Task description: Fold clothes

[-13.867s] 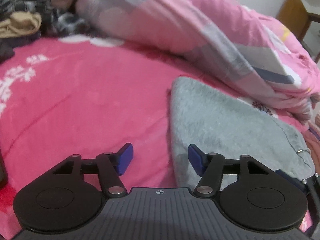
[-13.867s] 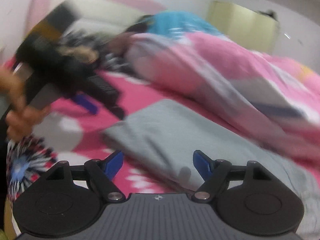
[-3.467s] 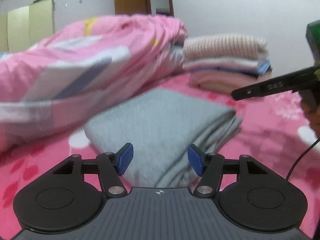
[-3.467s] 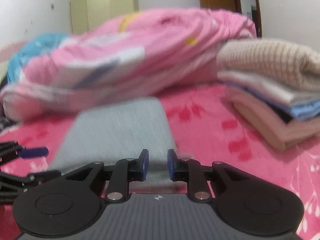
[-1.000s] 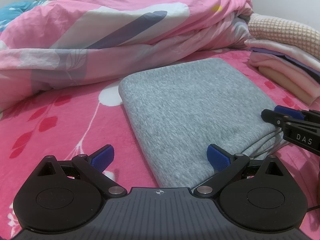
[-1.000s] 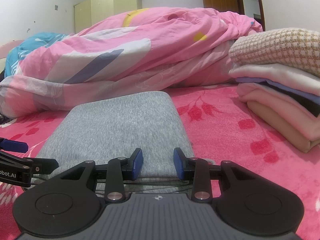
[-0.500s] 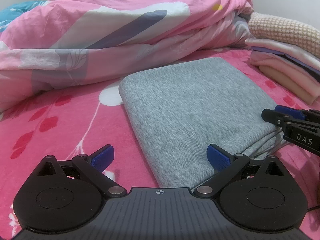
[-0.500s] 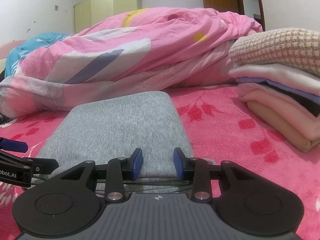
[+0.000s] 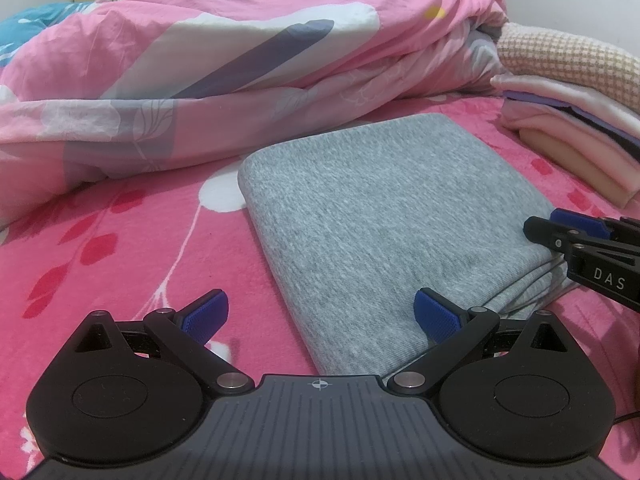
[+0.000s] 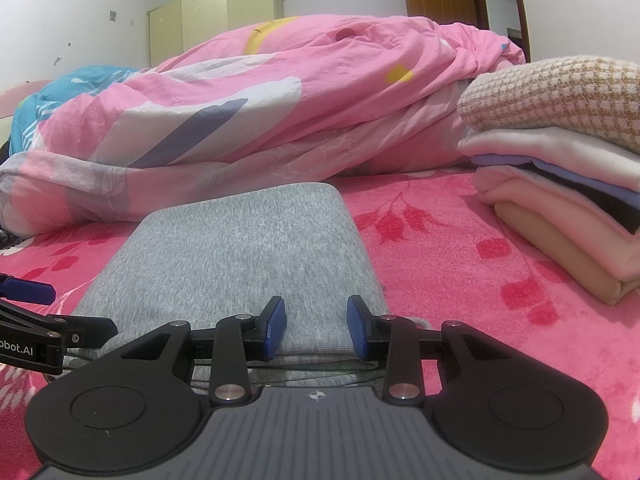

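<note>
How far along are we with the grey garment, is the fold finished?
Done: the grey garment lies folded into a neat rectangle. In hand: right gripper straddles its near edge; left gripper open at its corner. Left: moving it to the folded stack, probably.

Right gripper (image 10: 316, 326) is hovering low at the near edge of a folded grey garment (image 10: 244, 248), jaws standing partly apart with the fabric edge showing between them; contact unclear. Garment is lying flat on the pink floral bed (image 10: 460, 280). Left gripper (image 10: 36, 320) is poking in at the left edge. A crumpled pink quilt (image 10: 280, 112) is lying behind; a stack of folded clothes (image 10: 560, 184) is sitting at right.
</note>
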